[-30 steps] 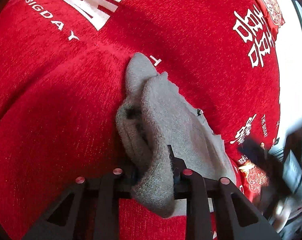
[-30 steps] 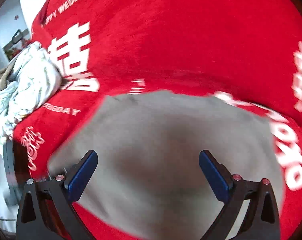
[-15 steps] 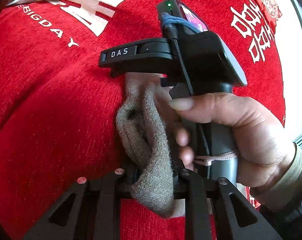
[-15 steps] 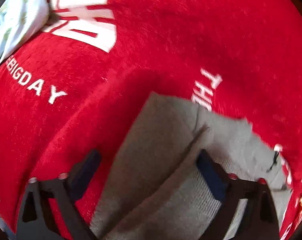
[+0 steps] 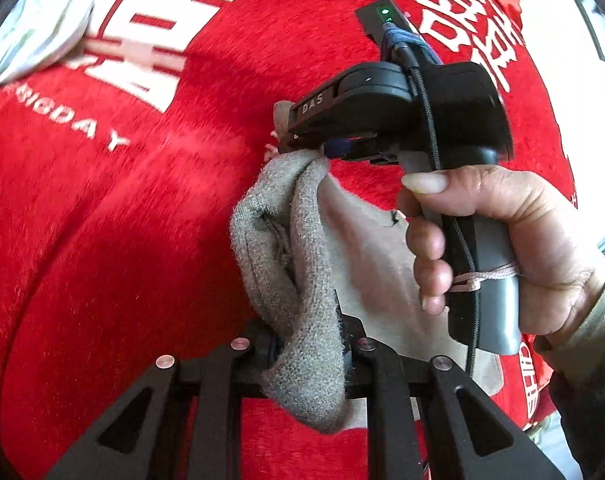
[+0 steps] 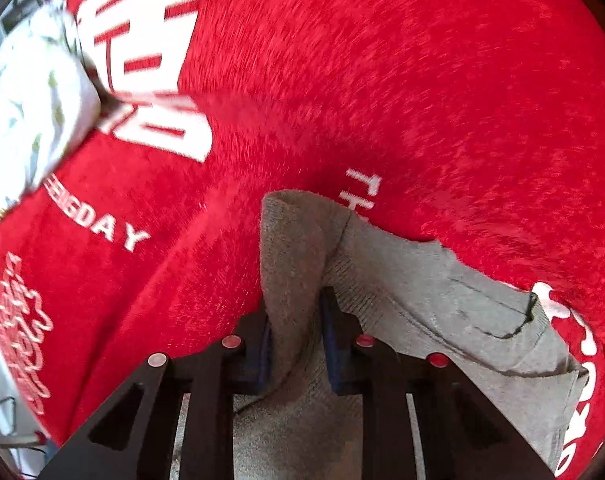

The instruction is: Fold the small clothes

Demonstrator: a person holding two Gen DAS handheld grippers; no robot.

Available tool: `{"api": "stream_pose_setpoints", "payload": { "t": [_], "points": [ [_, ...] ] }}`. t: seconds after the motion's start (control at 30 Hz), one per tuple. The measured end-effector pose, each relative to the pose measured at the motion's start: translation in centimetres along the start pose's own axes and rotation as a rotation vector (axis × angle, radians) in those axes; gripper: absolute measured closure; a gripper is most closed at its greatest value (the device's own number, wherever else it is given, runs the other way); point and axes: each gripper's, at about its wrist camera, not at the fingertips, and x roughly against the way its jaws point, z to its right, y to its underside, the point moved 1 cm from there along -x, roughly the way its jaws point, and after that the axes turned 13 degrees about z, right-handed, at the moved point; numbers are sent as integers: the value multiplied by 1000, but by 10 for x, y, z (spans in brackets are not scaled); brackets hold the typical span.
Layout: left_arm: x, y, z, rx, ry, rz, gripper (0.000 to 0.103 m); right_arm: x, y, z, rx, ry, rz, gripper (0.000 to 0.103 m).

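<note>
You are working over a red plush cloth [image 5: 102,240] printed with large white characters and the words "BIGDAY", spread across the whole surface. On it lies the small grey knitted garment [image 6: 422,312], fuzzy, with a rough torn-looking edge and a dark thread at one corner. Part of it lies flat on the red cloth; one side is gathered into a thick upright fold.

Your left gripper [image 5: 308,350] is clamped on the near end of that bunched fold, its jaws closing, the knit bulging out below the fingers. Your right gripper [image 6: 296,340] is closing its blue-padded jaws on the far raised corner, fabric pinched between them.

From the left camera, your right hand [image 5: 502,248] and its black handle cover the garment's right part. A crumpled white patterned cloth [image 6: 34,108] sits at the far left edge.
</note>
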Motion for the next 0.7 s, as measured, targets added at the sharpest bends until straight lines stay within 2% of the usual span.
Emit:
{"api": "stream_pose_setpoints", "payload": {
  "t": [0.2,0.7],
  "points": [
    [5,-4,29,-58,-1,3,83,38,-12,28,-60,-45,38,80],
    [9,-5,79,-156,-27,0,83,81,-18,67,-191,-121,101,80]
  ]
}}
